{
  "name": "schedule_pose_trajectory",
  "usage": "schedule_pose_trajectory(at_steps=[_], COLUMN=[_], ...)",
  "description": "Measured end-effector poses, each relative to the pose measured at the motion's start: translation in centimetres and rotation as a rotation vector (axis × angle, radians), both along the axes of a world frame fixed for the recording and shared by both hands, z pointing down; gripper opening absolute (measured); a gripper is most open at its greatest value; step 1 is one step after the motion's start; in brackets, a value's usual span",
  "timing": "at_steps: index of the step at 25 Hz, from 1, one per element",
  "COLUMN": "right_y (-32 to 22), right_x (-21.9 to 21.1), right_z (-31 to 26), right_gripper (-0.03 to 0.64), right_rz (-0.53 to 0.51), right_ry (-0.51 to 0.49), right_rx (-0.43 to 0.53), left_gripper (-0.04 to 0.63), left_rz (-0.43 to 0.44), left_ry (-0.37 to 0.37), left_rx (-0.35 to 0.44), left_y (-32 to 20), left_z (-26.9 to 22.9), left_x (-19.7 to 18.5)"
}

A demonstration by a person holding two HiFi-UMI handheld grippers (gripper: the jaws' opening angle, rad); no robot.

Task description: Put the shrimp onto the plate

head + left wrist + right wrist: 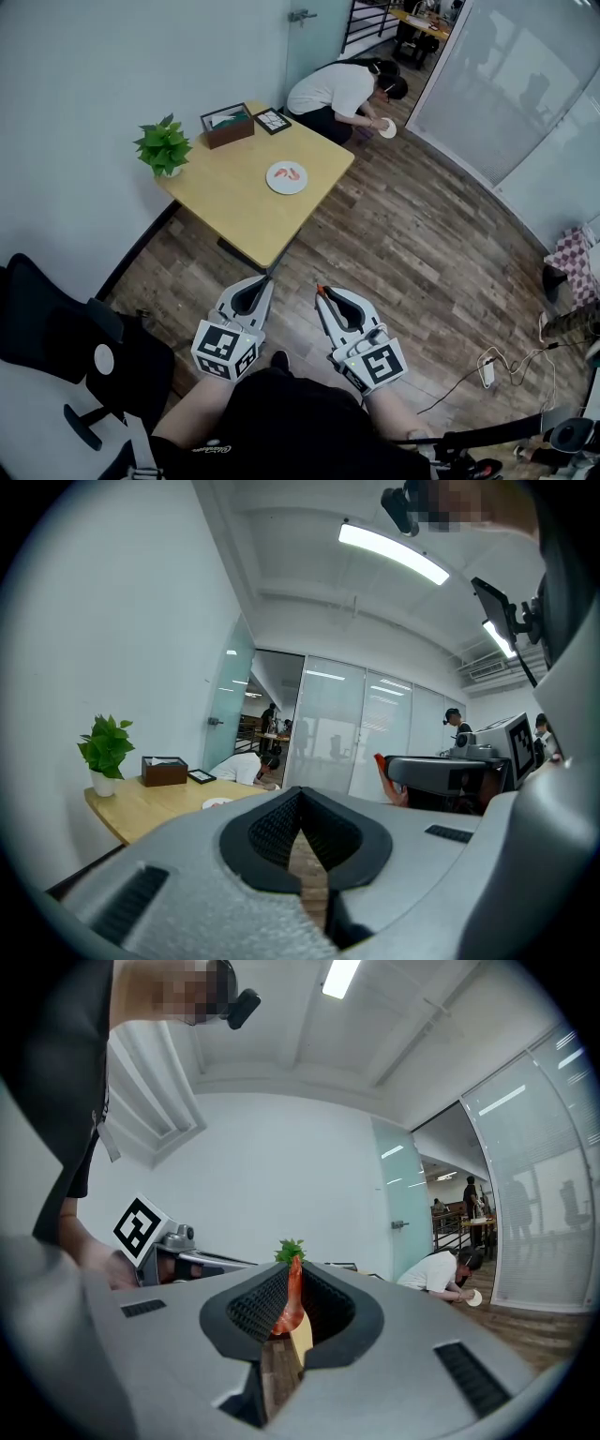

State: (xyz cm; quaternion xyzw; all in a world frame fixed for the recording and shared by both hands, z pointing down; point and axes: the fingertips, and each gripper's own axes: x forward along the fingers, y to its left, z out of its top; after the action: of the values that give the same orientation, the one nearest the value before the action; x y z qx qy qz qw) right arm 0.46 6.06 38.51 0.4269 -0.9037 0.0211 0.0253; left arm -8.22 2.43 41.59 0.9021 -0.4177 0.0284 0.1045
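— One shrimp (pixel 286 1305), pinched upright by the right tool (pixel 292 1267), clamped shut on it. Carrying step, most likely.
— And the left tool (pixel 300 797)?
— Closed on nothing, just beside the right.
— Next move?
— Probably a long reach forward to the plate (pixel 273 184), well apart out on the bench (pixel 225 204) (already bearing something orange). Then lower over a bare patch and release.

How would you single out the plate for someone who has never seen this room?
Start at the light wooden table by the white wall. The plate lies alone toward its right edge. It is round and white, with orange shrimp on it, unlike the plant, brown box and black frame behind.
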Motion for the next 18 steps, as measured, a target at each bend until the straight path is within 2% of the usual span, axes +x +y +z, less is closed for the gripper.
schedule_pose_trajectory(at_steps=[7, 18], right_y=[-3.7, -3.5], right_x=[-1.9, -2.3], right_z=[0.5, -0.8], right_gripper=[0.042, 0.043], right_rz=[0.035, 0.077], right_ry=[0.022, 0.052], right_rx=[-0.023, 0.018], left_gripper=[0.000, 0.001], left_rz=[0.026, 0.075], left_ry=[0.021, 0.044], left_rx=[-0.020, 0.015], left_y=[-3.7, -4.4], left_z=[0.7, -0.4], left_x=[-2.0, -1.9])
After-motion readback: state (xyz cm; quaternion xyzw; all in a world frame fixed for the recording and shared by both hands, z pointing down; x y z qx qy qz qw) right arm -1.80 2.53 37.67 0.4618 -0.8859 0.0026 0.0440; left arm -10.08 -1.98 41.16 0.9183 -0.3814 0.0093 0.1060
